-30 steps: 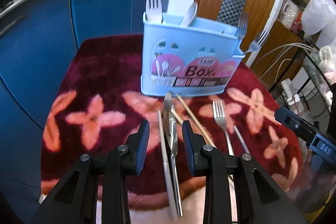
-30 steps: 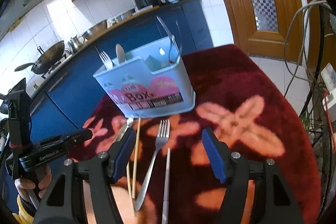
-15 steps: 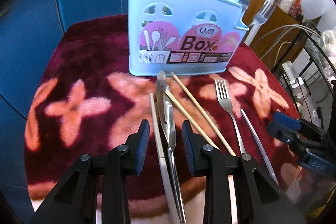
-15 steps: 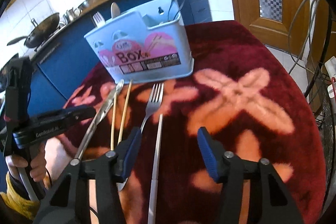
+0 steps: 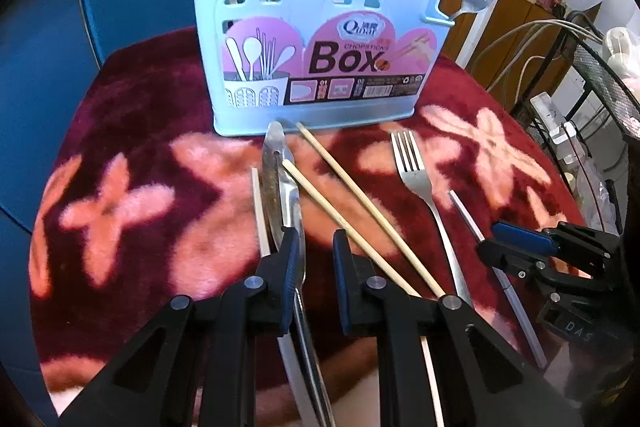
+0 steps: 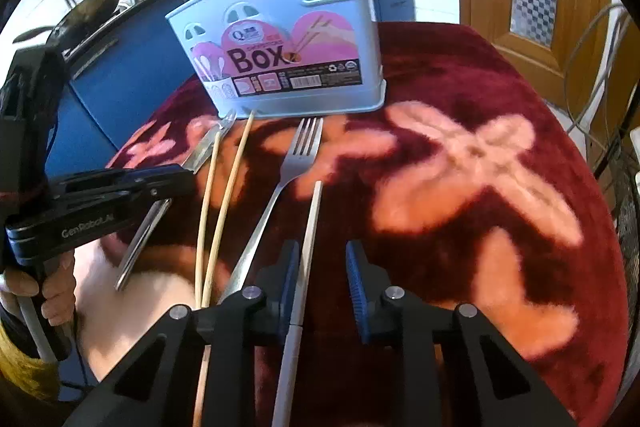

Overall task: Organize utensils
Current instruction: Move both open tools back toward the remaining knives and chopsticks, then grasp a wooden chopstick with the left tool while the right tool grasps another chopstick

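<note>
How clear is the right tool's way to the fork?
Probably clear: the fork lies bare beside the right tool, whose jaws have just been closing with a silver stick between them.

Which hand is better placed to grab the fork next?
Right. The fork lies just beside the right gripper; wooden chopsticks separate it from the left gripper. Both jaws have just been closing, the right's around a silver stick, the left's around the knife.
</note>
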A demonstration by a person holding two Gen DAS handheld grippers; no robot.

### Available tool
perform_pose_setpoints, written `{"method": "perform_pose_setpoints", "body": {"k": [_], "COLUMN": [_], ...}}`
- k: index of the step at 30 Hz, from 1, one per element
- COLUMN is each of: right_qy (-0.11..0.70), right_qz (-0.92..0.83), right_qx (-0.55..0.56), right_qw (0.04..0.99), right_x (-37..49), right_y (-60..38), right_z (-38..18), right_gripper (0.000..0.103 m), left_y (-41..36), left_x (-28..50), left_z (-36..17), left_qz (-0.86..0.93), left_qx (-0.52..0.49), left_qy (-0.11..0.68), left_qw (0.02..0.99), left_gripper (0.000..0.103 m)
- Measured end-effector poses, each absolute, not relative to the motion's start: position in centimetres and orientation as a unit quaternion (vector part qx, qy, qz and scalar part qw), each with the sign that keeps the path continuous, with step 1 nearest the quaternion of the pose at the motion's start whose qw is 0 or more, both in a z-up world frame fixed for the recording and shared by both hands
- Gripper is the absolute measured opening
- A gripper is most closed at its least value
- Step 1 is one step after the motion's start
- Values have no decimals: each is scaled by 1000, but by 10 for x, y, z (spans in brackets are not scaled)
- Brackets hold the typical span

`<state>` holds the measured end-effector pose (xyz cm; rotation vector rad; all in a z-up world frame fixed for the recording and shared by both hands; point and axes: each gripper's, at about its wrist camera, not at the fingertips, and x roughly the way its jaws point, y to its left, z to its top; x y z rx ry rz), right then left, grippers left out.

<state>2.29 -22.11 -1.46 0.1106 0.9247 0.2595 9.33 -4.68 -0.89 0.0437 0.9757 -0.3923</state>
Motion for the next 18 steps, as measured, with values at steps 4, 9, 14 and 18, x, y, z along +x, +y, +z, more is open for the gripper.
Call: {"method": "perform_pose_setpoints", "body": {"k": [4,9,14,18], "right_qy": [439,433,436,440], "right_qz": [116,90,87,101], "right_qx": [39,42,54,64], "right_qw": [890,896,894,890], "right_x": [24,34,41,43], "right_y": [-222,-237,-250,-255], "right_z": [-13,-10,-11,-13], "right_gripper": [7,7,7,8], "left_y": [-45,-44,-53,-61], "left_x": [94,96,100,109], "left_z": [-7,-7,-9,-13], "left_qz": [-178,-189,-199,-193], "left_qx": [14,-2,-16,-29], "left_qy": [462,474,484,496], "left_qw": [869,860,852,846], "left_gripper": [17,17,17,16]}}
